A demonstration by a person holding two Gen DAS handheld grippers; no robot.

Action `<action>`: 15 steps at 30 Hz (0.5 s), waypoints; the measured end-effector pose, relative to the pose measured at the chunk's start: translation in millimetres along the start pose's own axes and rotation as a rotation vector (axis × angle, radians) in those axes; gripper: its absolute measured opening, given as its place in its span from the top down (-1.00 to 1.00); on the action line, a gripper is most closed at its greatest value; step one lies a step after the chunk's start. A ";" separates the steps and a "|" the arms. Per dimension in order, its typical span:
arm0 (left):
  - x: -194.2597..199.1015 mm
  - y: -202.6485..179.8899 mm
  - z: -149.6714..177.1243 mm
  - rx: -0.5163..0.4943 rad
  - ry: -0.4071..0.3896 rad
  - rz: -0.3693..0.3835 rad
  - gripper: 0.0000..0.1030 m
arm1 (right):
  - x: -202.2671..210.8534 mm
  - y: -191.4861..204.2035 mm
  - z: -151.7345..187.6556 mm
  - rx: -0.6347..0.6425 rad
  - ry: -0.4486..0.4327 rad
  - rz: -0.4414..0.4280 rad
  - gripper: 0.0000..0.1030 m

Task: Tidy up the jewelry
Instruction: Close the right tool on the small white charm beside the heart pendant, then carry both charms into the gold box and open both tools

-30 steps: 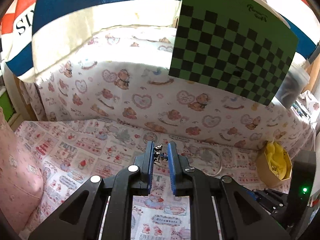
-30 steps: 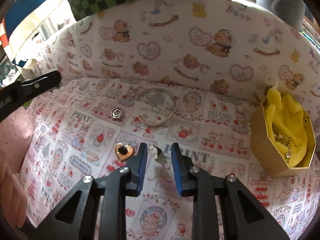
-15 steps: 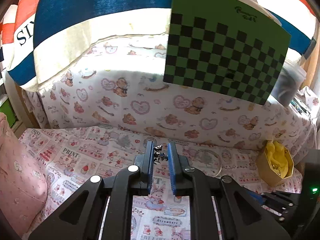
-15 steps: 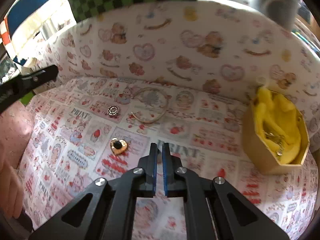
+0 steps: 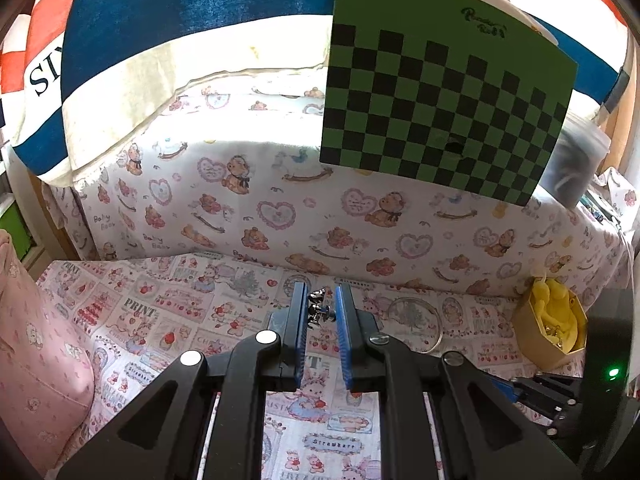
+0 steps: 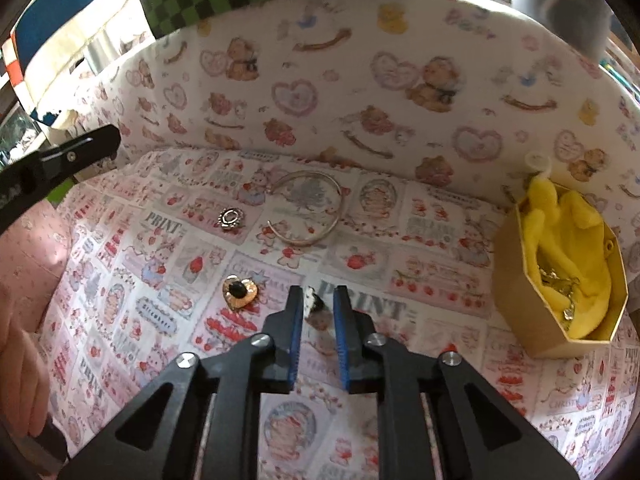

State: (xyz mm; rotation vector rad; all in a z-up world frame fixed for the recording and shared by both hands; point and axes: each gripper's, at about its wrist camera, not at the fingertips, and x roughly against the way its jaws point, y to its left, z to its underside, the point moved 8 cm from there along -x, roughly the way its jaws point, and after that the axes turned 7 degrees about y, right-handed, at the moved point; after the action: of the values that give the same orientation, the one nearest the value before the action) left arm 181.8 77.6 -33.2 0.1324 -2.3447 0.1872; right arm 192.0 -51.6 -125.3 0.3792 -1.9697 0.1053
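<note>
My left gripper [image 5: 320,304] is shut on a small silver earring [image 5: 318,310] and holds it above the printed cloth. My right gripper [image 6: 318,304] is shut on a small black-and-white earring [image 6: 314,303], held just above the cloth. On the cloth lie a gold heart brooch [image 6: 239,291], a silver ring [image 6: 230,218] and a silver bangle [image 6: 308,213]. A gold octagonal box [image 6: 516,304] with yellow lining stands at the right and holds some jewelry; it also shows in the left wrist view [image 5: 532,336].
A teddy-bear patterned cloth wall [image 6: 360,92] closes the back. A green checkered board [image 5: 444,116] leans above it. A pink cushion [image 5: 36,340] lies at the left. The left gripper's frame [image 6: 60,160] reaches in at the left of the right wrist view.
The right gripper closed over the black-and-white earring and now holds it off the cloth. The left gripper rose a little, still gripping the silver earring.
</note>
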 end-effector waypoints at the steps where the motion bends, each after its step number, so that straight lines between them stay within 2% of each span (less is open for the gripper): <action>1: -0.3 0.7 -0.2 0.002 0.001 -0.001 0.75 | -2.9 1.0 -0.9 0.001 0.005 0.008 0.72; 4: -2.0 2.6 0.3 0.014 0.008 0.005 0.75 | -10.4 1.4 -0.8 -0.003 0.019 0.021 0.71; 6: -3.6 3.5 0.7 0.013 0.013 0.002 0.75 | -11.3 3.2 -1.9 0.009 0.006 0.036 0.80; 8: -3.8 4.4 0.3 0.012 0.010 -0.007 0.75 | -10.8 3.4 -1.6 0.002 0.006 0.034 0.80; 15: 1.8 -1.9 1.1 -0.003 -0.008 0.000 0.75 | 19.0 -12.6 11.5 -0.018 -0.042 0.010 0.80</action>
State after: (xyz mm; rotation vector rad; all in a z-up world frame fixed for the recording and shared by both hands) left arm 180.1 75.4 -32.4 0.1318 -2.3529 0.1840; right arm 178.8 -70.5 -114.2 0.3626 -2.0123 0.0864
